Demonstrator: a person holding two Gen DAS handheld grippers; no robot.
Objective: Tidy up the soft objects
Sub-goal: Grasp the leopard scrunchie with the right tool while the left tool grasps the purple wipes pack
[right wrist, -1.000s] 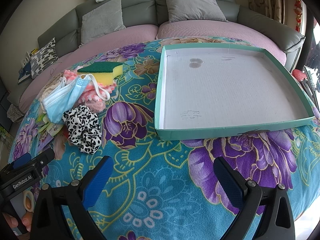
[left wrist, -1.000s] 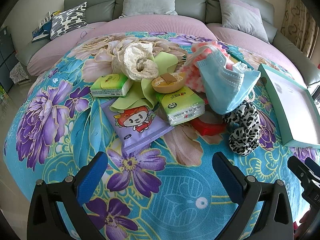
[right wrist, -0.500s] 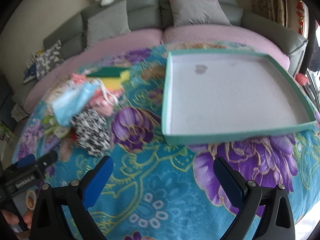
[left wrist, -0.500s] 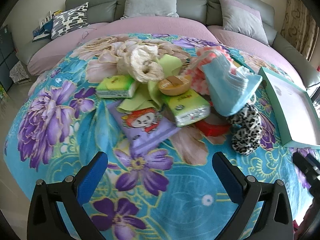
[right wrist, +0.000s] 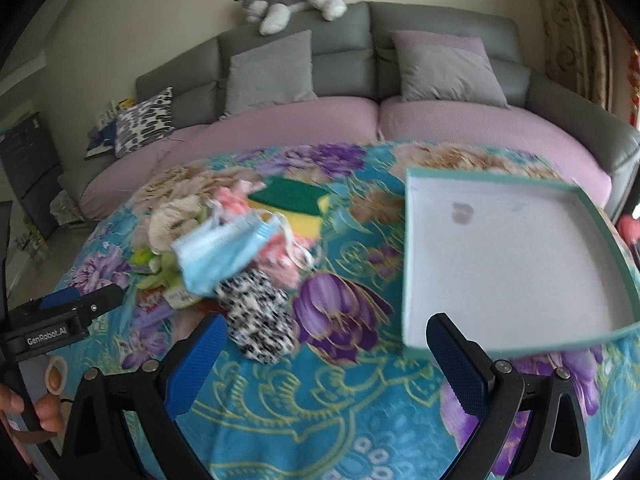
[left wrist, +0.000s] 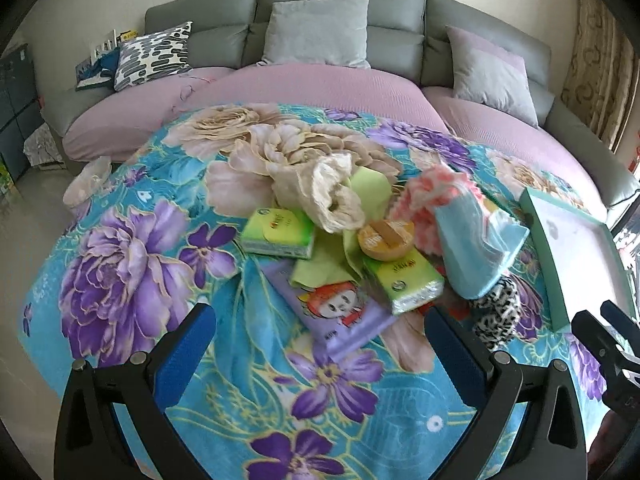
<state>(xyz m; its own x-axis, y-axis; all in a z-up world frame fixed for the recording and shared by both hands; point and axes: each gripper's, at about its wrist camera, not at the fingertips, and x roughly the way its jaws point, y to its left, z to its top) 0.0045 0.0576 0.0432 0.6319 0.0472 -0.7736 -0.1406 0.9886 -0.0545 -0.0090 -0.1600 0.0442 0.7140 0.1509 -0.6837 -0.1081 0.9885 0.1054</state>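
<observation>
A heap of soft things lies on the floral blanket (left wrist: 132,280): a cream lace cloth (left wrist: 324,196), two green tissue packs (left wrist: 278,232) (left wrist: 404,280), a purple cartoon pack (left wrist: 340,312), a blue face mask (left wrist: 476,252) (right wrist: 224,252), a pink fluffy cloth (left wrist: 432,196), a leopard scrunchie (left wrist: 500,312) (right wrist: 260,316) and a green-yellow sponge (right wrist: 296,204). My left gripper (left wrist: 320,356) is open and empty, just short of the purple pack. My right gripper (right wrist: 326,356) is open and empty, its left finger beside the scrunchie. The teal tray (right wrist: 408,264) (left wrist: 540,240) lies to the right, empty.
A round tan sponge puff (left wrist: 386,238) sits in the heap, with a red item partly hidden beneath it. A grey sofa with pink seat covers (left wrist: 320,80) and cushions (right wrist: 444,68) curves behind the table. A plush dog (right wrist: 296,0) lies on its back.
Both views have tilted up and now show more sofa and wall. The heap and tray sit lower in frame. Both grippers stay open and empty; nothing was picked up.
</observation>
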